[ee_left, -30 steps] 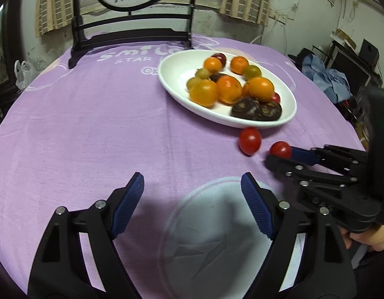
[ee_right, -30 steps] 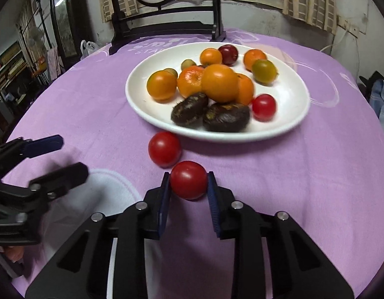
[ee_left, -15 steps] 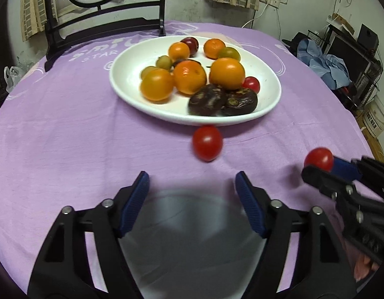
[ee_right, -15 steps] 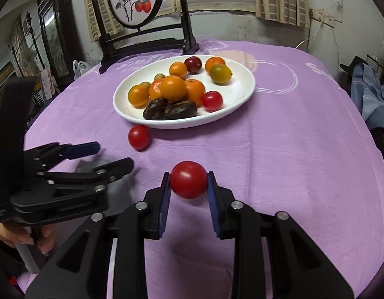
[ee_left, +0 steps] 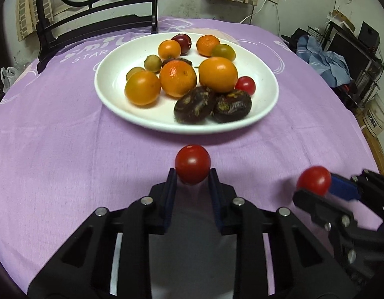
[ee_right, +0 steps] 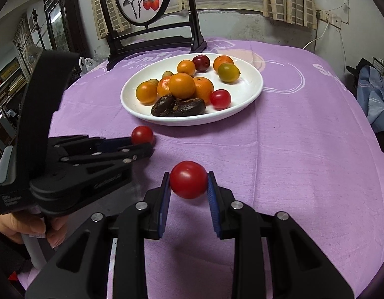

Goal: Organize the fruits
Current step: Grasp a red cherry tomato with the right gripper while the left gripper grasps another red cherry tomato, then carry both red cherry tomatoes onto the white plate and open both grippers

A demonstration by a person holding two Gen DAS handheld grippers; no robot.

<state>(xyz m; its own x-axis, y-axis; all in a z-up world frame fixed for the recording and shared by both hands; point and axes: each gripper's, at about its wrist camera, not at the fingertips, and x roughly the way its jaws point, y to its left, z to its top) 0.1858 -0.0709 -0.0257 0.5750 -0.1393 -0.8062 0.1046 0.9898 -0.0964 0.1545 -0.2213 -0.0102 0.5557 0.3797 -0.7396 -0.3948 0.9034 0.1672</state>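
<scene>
A white plate holds several oranges, dark fruits and a red tomato; it also shows in the right wrist view. My left gripper is shut on a red tomato just in front of the plate, low over the purple cloth. In the right wrist view that gripper and its tomato sit at the left. My right gripper is shut on a second red tomato, held above the cloth; it shows at the right of the left wrist view.
A purple cloth covers the round table. A dark wooden screen stand stands behind the plate. Blue cloth and shelves lie beyond the table's right edge.
My left gripper moved forward and closed on the loose tomato in front of the plate. My right gripper lifted and drew back to the right with its tomato.
</scene>
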